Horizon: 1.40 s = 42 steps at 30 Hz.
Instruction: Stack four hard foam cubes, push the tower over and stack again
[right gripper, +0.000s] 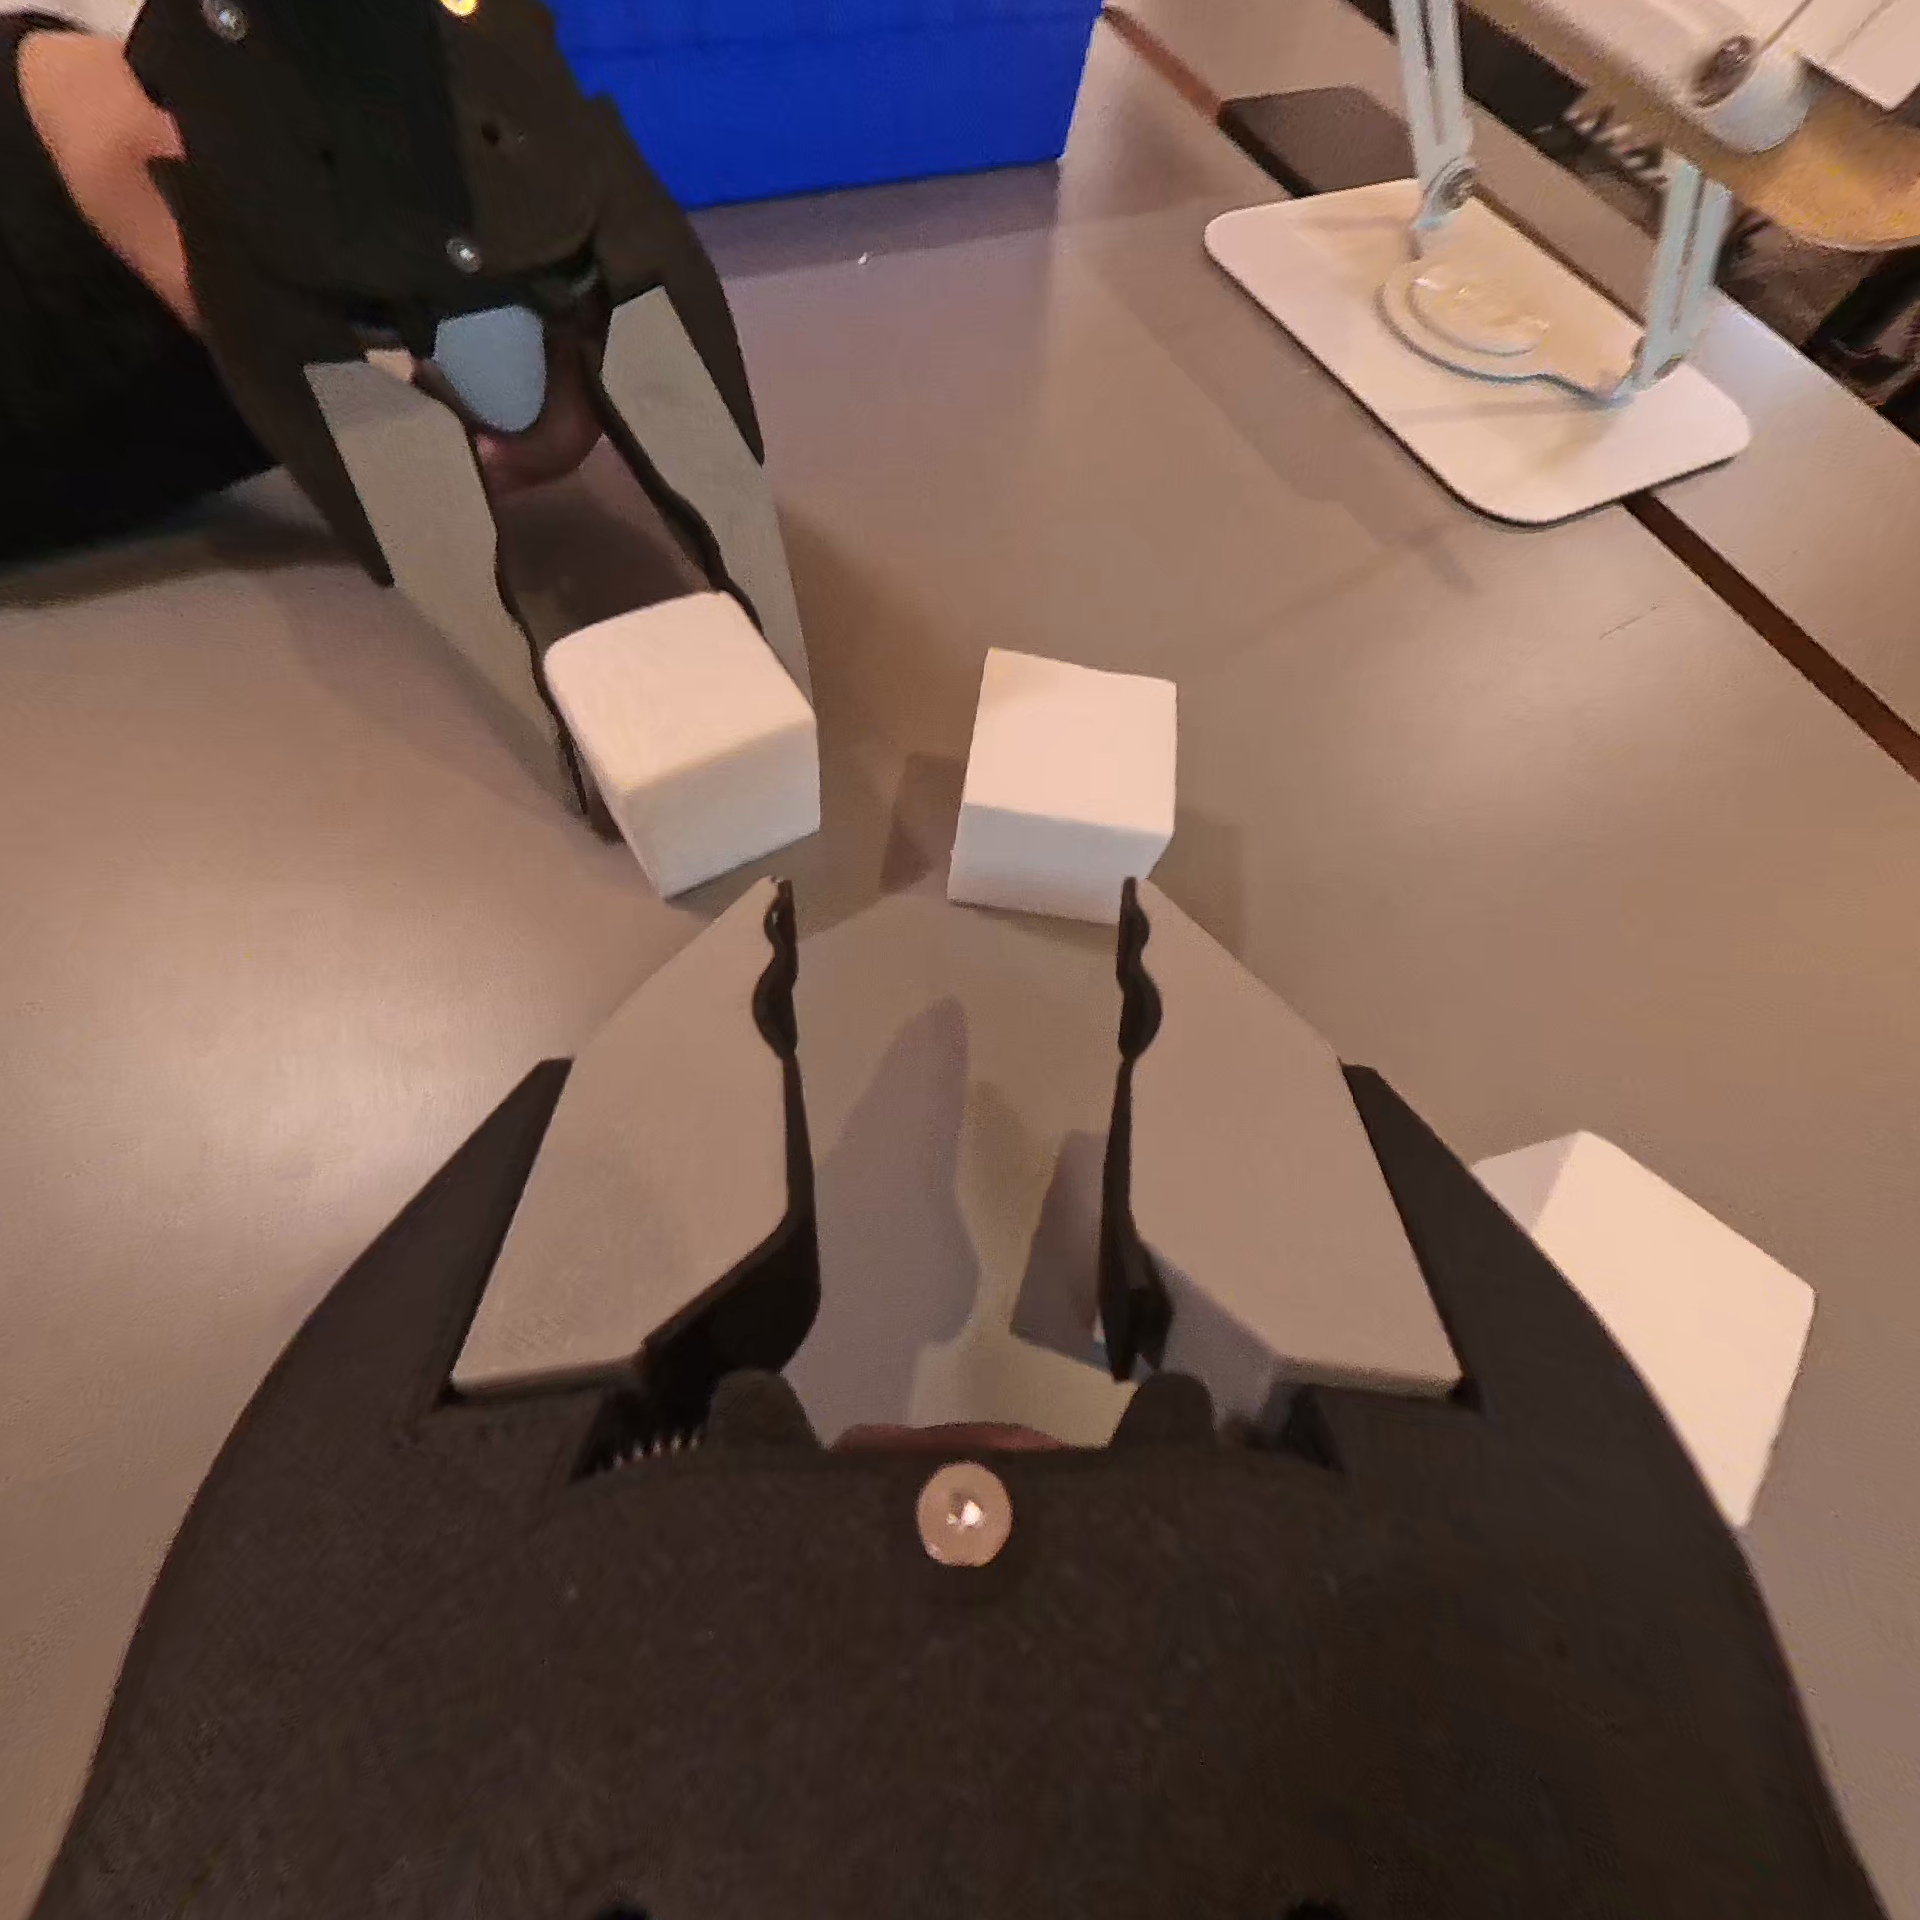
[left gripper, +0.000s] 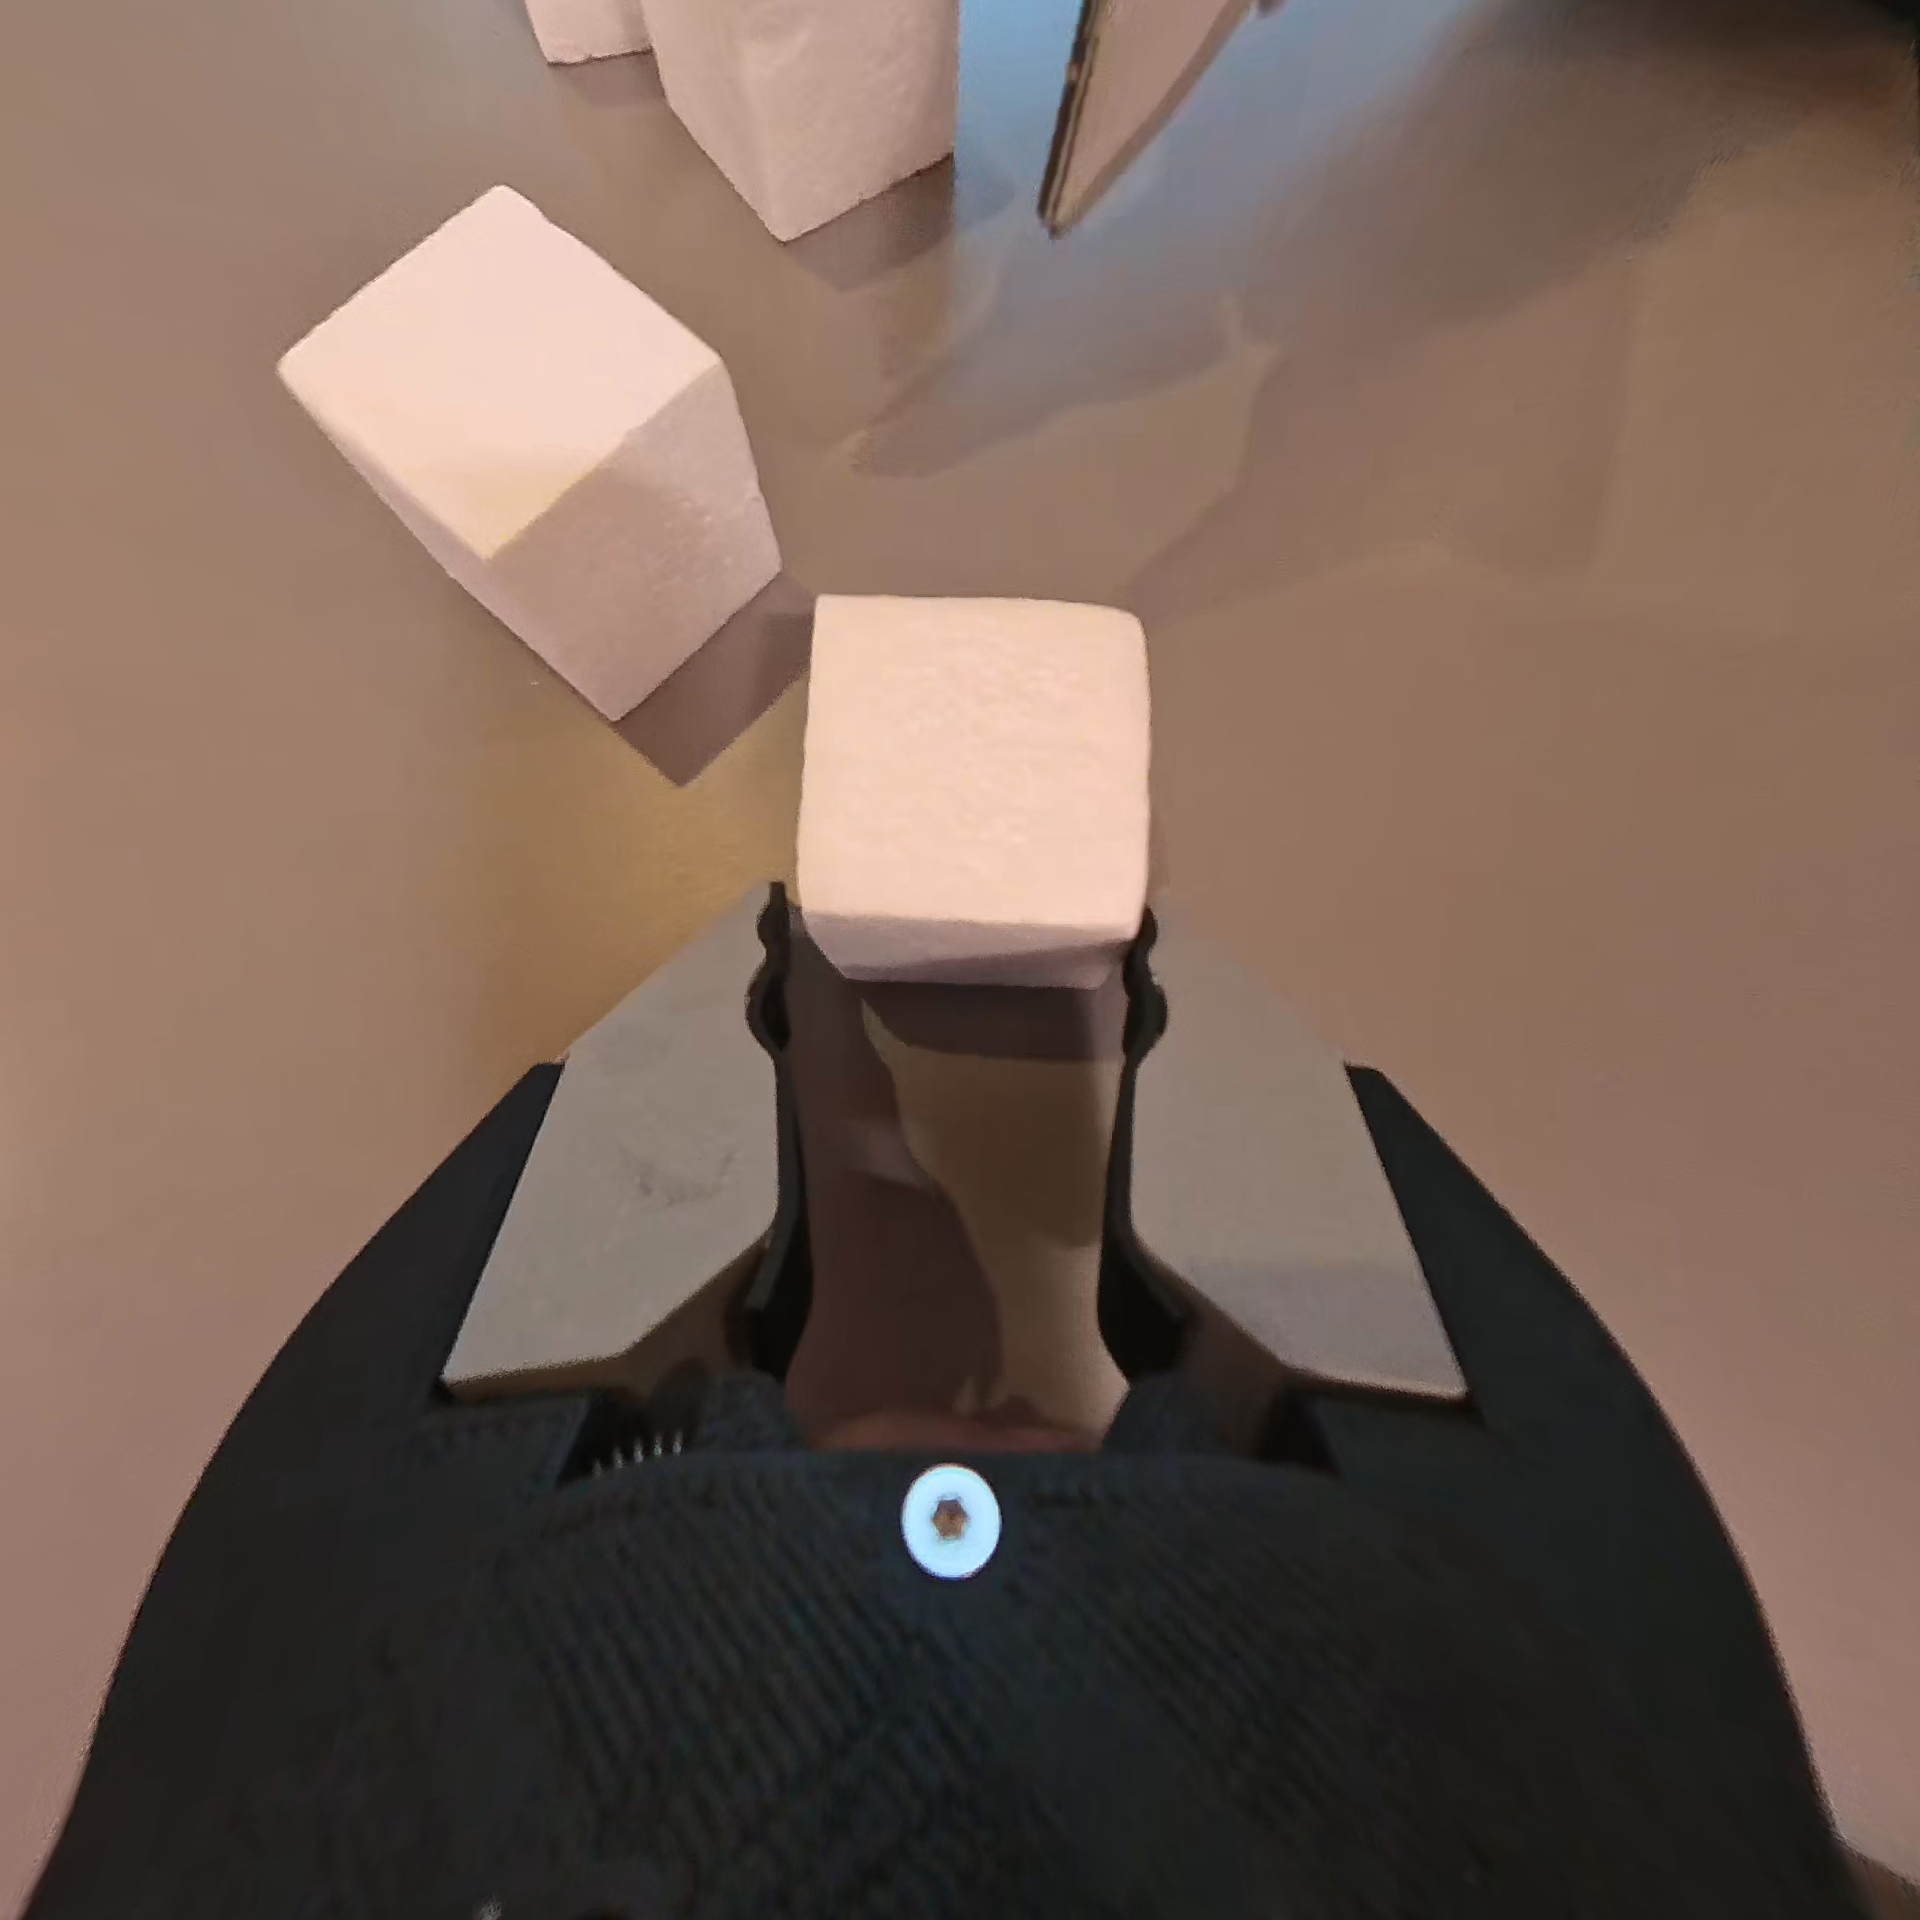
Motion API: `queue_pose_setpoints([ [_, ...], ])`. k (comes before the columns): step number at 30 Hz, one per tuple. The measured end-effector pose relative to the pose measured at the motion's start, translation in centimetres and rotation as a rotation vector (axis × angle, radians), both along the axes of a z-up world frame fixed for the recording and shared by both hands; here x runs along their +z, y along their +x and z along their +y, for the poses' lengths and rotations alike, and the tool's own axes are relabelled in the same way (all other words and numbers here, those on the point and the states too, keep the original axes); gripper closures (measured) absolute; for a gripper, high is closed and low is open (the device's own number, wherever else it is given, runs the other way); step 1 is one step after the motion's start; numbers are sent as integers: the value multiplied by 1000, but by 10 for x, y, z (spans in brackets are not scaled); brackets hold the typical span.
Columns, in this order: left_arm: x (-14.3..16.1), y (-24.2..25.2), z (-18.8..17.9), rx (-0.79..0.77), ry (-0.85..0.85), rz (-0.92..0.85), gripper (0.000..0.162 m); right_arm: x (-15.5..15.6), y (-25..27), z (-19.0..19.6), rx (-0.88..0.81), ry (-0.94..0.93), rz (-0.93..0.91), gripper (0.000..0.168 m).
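- A white hard foam cube (left gripper: 971,774) sits between the tips of the left gripper (left gripper: 961,925), whose two fingers press against its sides; in the right wrist view the same cube (right gripper: 691,727) rests at or just above the grey table (right gripper: 260,935), and I cannot tell whether it touches the surface.
- A second white foam cube (right gripper: 1065,779) stands on the table just beside the held one, apart from it, directly ahead of the right gripper (right gripper: 956,904).
- The right gripper is spread with nothing between its fingers, its tips just short of that second cube.
- A third white foam cube (right gripper: 1652,1299) lies tilted on the table near the right gripper's right finger.
- In the left wrist view, a fourth white foam block (left gripper: 821,94) stands farther off.
- Beyond the cubes are a blue plastic bin (right gripper: 831,94) and a white flat-based stand (right gripper: 1475,343).
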State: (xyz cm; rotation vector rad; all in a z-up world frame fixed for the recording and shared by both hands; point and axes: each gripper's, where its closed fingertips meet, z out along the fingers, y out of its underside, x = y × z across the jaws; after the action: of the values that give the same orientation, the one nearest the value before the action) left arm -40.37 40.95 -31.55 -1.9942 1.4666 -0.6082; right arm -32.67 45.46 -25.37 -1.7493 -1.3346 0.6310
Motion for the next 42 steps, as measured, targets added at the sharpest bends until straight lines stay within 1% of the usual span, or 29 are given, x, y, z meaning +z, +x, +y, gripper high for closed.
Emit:
queue_pose_setpoints([
  [4, 2, -1, 4, 18, 1, -12, 99, -8, -15, 13, -93, 63, -8, 107],
  [6, 0, -1, 3, 16, 1, -4, 99, -16, -22, 18, -118, 38, -7, 106],
  [8, -1, 0, 2, 10, 8, 12, 99, -23, -28, 20, -138, 3, -10, 101],
  [11, -1, 1, 0, -3, 16, 19, 100, -27, -31, 33, -180, 49, -27, 102],
  [13, -1, 1, 0, -5, 13, 14, 100, -32, -34, 39, -183, 58, -45, 102],
  [15, 0, 1, 1, 3, 15, 12, 100, -36, -35, 45, -203, 53, -53, 96],
  [18, 1, 1, 1, 5, 14, 6, 100, -37, -39, 46, -179, 41, -29, 95],
  [21, 0, 1, 0, 1, 16, 14, 99, -41, -40, 48, -148, 31, -38, 87],
  [24, -3, 1, 1, 2, 11, 20, 99, -38, -42, 47, -78, 23, -10, 89],
  [25, -4, 2, 1, 3, 12, 21, 99, -37, -43, 45, -47, 3, 3, 95],
  [27, -4, 2, 1, 4, 11, 19, 99, -36, -44, 43, -1, -25, 19, 115],
  [30, -4, 2, 1, 6, 11, 22, 98, -35, -43, 46, 0, -30, 28, 116],
  [34, -2, -1, 2, 13, 21, 27, 96, -25, -39, 46, -2, -11, 73, 116],
  [37, -1, -1, 3, 16, 25, 23, 96, -11, -36, 41, 19, -11, 125, 116],
  [42, -4, 3, 1, 6, 24, 31, 97, 19, -37, 22, 102, 23, 208, 116],
])
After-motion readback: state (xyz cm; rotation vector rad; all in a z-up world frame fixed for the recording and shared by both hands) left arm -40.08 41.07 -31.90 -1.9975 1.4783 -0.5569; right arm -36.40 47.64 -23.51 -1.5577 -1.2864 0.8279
